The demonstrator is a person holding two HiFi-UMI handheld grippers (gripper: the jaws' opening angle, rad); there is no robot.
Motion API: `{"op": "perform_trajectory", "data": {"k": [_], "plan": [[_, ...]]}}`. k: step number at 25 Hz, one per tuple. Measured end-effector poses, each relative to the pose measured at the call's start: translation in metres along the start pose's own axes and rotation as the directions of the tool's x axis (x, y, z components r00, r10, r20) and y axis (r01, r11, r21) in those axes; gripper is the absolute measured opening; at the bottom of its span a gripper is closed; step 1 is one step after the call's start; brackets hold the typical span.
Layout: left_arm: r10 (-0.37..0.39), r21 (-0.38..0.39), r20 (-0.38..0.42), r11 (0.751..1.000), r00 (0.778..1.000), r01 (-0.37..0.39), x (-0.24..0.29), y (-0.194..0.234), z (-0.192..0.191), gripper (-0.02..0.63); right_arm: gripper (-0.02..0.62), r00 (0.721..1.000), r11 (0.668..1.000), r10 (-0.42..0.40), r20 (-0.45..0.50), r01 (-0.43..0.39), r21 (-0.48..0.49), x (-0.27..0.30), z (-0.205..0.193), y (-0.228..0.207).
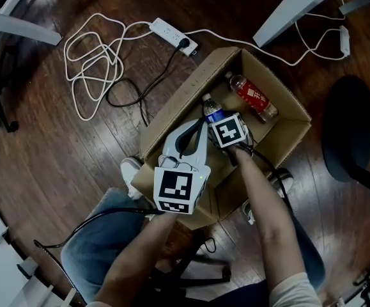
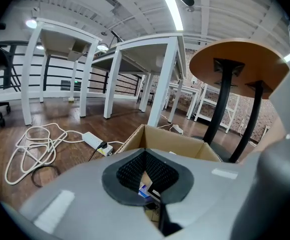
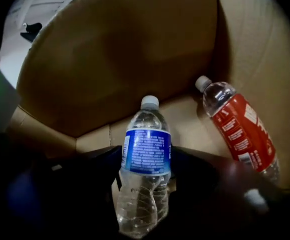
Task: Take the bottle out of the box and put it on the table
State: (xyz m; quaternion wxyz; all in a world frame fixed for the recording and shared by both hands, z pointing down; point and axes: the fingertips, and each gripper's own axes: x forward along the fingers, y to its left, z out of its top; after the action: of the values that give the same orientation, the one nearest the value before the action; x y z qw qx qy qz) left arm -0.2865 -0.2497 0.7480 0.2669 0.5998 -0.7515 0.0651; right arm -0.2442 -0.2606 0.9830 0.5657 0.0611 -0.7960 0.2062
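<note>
Down into the cardboard box [image 1: 178, 101] went the right gripper [image 3: 145, 194], and there it was: the blue-labelled bottle [image 3: 146, 164] sat squarely between its dark jaws. The jaws stood spread, one on either side of the label, and nothing showed them clamping yet, so call that claw released. The bottle was inside the box, apparently lying on the bottom, with its white cap pointing at the far cardboard wall. Just beside it, apart from it and nearer the corner, lay a red-labelled bottle [image 3: 240, 129], cap the same way.

From the head view, the right gripper's marker cube covered most of the blue bottle, and only its neck and cap peeked out. The left gripper [image 1: 200, 125] hovered over the near side of the box, its white jaws clenched tip to tip with nothing between the pads.

The box stood on the wooden floor [image 1: 57, 152], with a power strip [image 1: 172, 34] and a looped white cable [image 1: 89, 62] well beyond it
</note>
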Motion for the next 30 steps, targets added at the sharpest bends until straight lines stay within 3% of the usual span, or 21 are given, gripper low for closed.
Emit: {"op": "perform_trajectory", "data": {"k": [2, 12, 20, 30], "plan": [[0.015, -0.016, -0.005, 1.0, 1.0, -0.015, 0.0, 0.006, -0.004, -0.008, 0.316, 0.999, 1.0, 0.006, -0.034, -0.006, 0.009, 0.007, -0.003, 0.004], [0.031, -0.041, -0.013, 0.999, 0.999, -0.031, -0.001, 0.013, -0.007, -0.008, 0.326, 0.984, 0.992, -0.127, -0.126, 0.125, -0.022, 0.019, -0.012, -0.006], [0.027, -0.046, -0.018, 0.999, 0.999, -0.028, -0.004, 0.015, -0.006, -0.008, 0.284, 0.992, 0.995, -0.1, -0.075, 0.098, -0.03, 0.008, -0.01, -0.01], [-0.005, -0.028, 0.007, 1.0, 1.0, 0.005, -0.017, -0.005, 0.015, -0.008, 0.282, 0.989, 0.995, -0.097, 0.115, 0.092, 0.042, -0.058, 0.007, -0.003]]}}
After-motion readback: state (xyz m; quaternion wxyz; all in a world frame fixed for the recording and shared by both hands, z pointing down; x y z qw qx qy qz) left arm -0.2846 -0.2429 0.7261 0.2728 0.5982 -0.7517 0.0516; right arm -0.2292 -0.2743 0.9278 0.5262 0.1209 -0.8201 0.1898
